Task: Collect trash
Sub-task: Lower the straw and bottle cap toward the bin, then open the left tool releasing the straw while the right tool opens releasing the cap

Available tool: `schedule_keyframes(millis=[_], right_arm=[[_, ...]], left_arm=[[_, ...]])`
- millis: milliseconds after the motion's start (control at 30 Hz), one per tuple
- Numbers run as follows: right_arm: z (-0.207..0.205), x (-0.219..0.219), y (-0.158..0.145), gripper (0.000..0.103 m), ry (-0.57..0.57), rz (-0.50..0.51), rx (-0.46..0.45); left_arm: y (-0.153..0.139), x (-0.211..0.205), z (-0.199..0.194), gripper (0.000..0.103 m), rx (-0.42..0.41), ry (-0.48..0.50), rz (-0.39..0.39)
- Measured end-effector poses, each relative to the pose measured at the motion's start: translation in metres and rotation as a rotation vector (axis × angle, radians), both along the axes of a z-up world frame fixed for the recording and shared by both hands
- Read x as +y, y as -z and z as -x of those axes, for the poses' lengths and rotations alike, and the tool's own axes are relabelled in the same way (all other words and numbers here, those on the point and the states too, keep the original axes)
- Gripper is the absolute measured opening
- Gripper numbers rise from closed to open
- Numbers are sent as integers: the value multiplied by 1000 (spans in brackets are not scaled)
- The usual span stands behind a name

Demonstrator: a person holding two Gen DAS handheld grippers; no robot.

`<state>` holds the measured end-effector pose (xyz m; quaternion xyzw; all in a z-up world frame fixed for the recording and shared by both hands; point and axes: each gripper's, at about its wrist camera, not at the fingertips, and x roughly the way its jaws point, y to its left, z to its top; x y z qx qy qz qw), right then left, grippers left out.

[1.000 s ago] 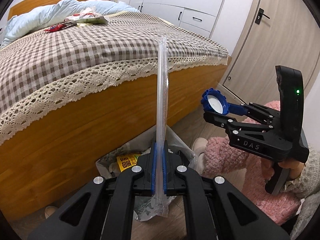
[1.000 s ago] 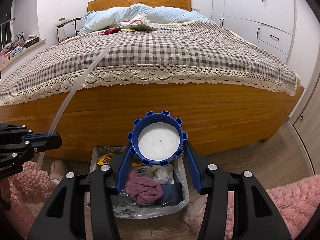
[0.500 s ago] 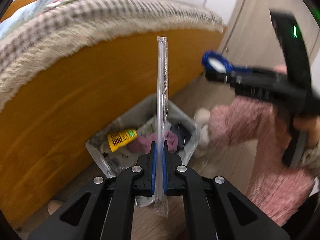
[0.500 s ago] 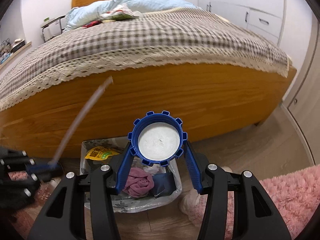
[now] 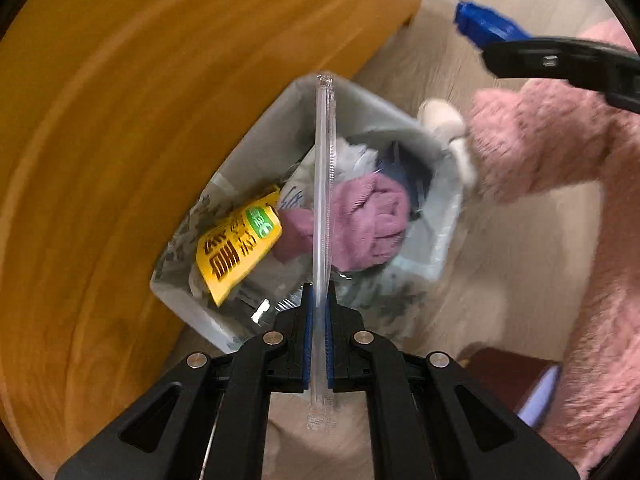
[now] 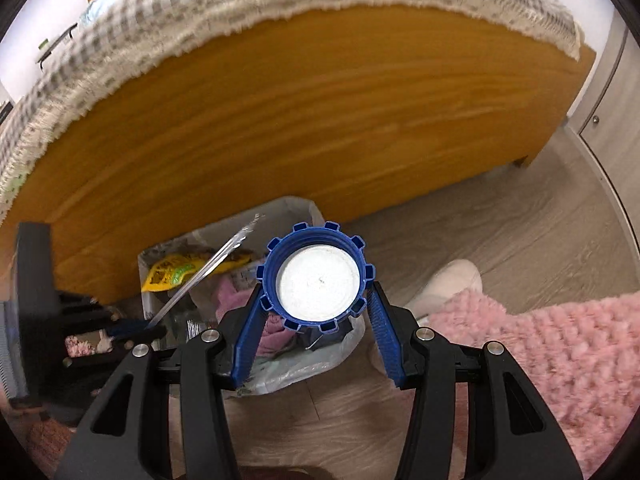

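A long clear wrapped straw (image 5: 323, 200) is pinched in my left gripper (image 5: 317, 304), which is shut on it and points steeply down over the lined trash bin (image 5: 372, 108). The bin holds a yellow packet (image 5: 236, 248), a pink cloth (image 5: 368, 224) and other scraps. My right gripper (image 6: 318, 304) is shut on a blue notched bottle cap (image 6: 316, 276) with a white inside, held above the bin's (image 6: 296, 208) right side. The straw (image 6: 204, 272) and left gripper (image 6: 136, 330) show at the lower left of the right wrist view.
The bin stands on the wood-look floor against the orange wooden bed frame (image 6: 300, 120), under a checked bedspread with a lace edge (image 6: 180, 20). A person's pink fluffy trousers (image 5: 560, 140) and pale slipper (image 6: 448, 284) are right of the bin. A cupboard (image 6: 612, 112) stands at far right.
Both grippers have tilted down and dropped toward the bin; the bed top has left the left wrist view. The straw now hangs over the bin's contents. Both grips are unchanged.
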<state>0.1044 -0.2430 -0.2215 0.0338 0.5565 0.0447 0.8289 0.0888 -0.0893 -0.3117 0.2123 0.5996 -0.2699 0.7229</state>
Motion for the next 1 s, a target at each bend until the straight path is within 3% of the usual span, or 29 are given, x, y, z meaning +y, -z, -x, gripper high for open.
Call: schedule_keyframes(millis=[167,467,533,600,667,867,1000], right_arm=[[-7,9,18,50,-13,17,59],[-10,16,38,50,-24,28,118],[-12,15,41,50,-14,22,127],[-12,15,41,50,-12,23,128],[-12,15,43,50,-17,32,125],[-13,23,48,50,-47,53,122],[-17,27,49,50,-59,58,114]], left_arm=[[31,0,-25,3,30,-7,-48],[38,13,-42,6,72,-108,31],[33,14,-45,22,73,-121,43],[28,16,-43,56,70,-127,66],[23,19,-41,62,84,-148,100],[18,37,-37,94,151,-265,166],[13,46,-30,95,187,-317,212]])
